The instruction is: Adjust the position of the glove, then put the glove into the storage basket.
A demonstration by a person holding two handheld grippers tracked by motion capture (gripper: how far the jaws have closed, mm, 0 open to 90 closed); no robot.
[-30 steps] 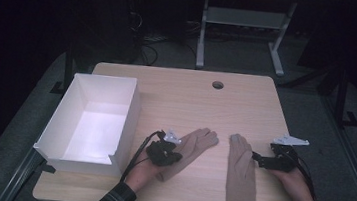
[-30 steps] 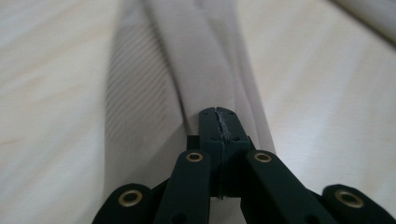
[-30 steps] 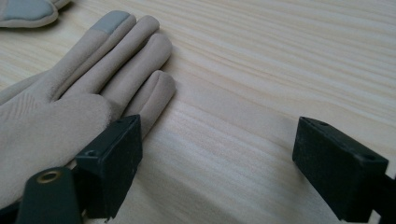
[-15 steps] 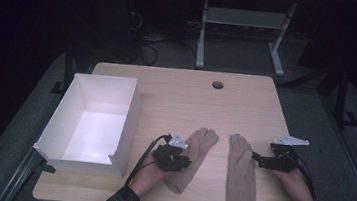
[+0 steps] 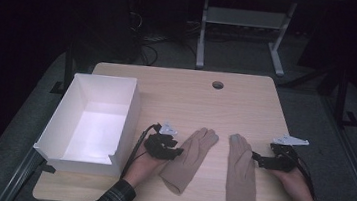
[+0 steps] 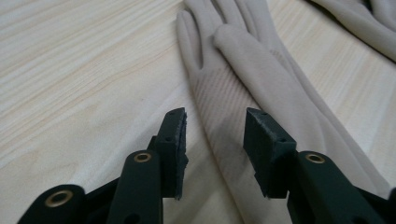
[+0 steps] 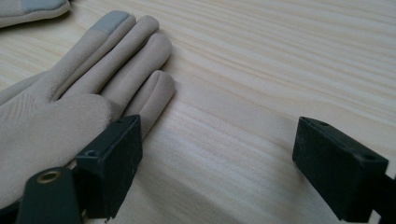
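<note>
A: Your left gripper (image 5: 173, 151) sits at the wrist edge of the left beige glove (image 5: 189, 158), which lies flat on the counter (image 5: 182, 93), fingers angled away from you. In the left gripper view the jaws have just been opening: they stand partly apart, above the glove's (image 6: 243, 88) ribbed cuff, pads pressing on nothing.

B: And your right?

A: Your right gripper (image 5: 260, 159) is low on the counter at the right edge of the right beige glove (image 5: 241, 172), which lies straight, fingertips pointing away from you. In the right gripper view the jaws are spread wide with bare wood between them; one pad is just beside the glove's (image 7: 70, 93) little finger, and I can't tell if it touches.

B: How do the gloves lie?

A: Side by side, near each other but apart. The right one has a grey fingertip patch. The white box (image 5: 76, 120) stands open at your left, just beside your left hand (image 5: 144, 166)
</note>
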